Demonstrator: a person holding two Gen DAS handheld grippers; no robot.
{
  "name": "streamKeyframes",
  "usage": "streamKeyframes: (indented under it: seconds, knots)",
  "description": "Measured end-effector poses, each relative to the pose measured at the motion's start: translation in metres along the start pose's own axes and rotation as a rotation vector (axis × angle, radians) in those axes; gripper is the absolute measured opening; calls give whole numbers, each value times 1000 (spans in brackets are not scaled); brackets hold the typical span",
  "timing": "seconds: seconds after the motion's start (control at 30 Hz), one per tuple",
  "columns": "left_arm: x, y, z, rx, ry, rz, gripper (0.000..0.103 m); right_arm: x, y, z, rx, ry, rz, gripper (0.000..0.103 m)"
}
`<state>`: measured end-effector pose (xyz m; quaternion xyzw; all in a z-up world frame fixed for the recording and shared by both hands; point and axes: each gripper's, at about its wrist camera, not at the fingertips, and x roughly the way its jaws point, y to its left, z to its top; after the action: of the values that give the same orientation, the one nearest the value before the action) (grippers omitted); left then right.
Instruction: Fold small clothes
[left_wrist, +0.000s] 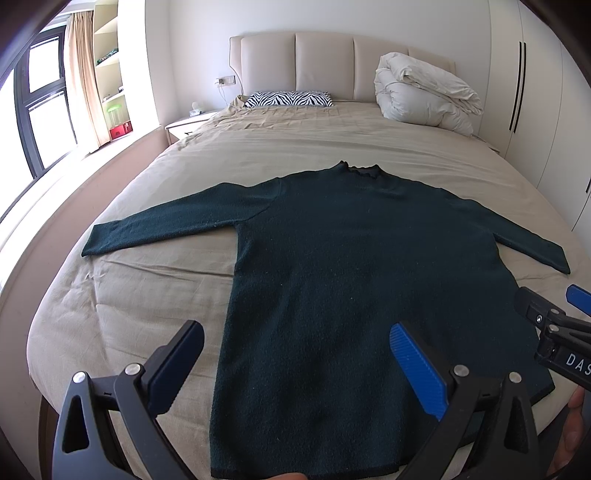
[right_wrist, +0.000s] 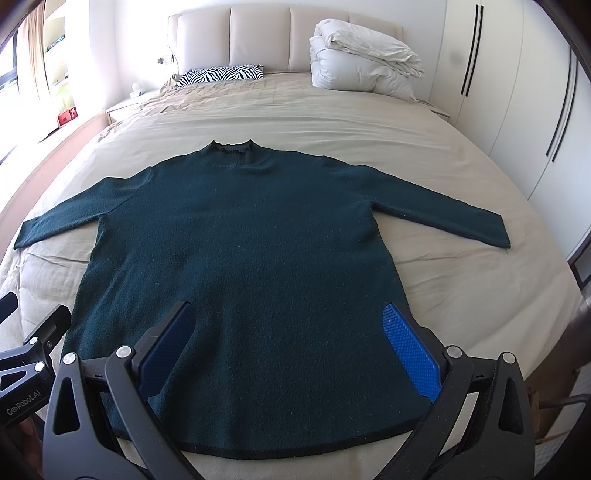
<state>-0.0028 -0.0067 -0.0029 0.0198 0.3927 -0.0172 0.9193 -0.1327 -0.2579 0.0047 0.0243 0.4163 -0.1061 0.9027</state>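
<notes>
Bedroom, daylight from a dark-framed window (left_wrist: 40, 107) on the left with beige curtains (left_wrist: 83, 70) and open shelves beside it. Wide bed with beige sheet (left_wrist: 295, 140) fills the middle; padded cream headboard (left_wrist: 325, 62) at the far end. Zebra-print pillow (left_wrist: 290, 99) lies far left against the headboard, folded white duvet (left_wrist: 424, 92) far right. White wardrobe doors with black vertical handles (left_wrist: 517, 85) along the right wall. White bedside table (left_wrist: 186, 123) far left of the bed.

Dark green knit sweater (right_wrist: 236, 243) lies flat on the near half of the bed, collar pointing far, both sleeves spread out to left and right, hem nearest the cameras.

Left tool (left_wrist: 295, 365) hovers over the sweater's near left hem, blue-padded fingers wide apart, holding nothing. Right tool (right_wrist: 291, 350) hovers over the near right hem, fingers also wide apart, empty.

Writing: "GenRobot.AI" on the left tool's body in the right wrist view; "DAS" partly readable on the right tool's body in the left wrist view.
</notes>
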Motion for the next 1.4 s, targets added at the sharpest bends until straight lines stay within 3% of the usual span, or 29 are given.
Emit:
streamKeyframes:
  seconds: [1.4]
  knots:
    - [23,-11,-2,13,57,5,103,26,-10,0,10,34,4,103]
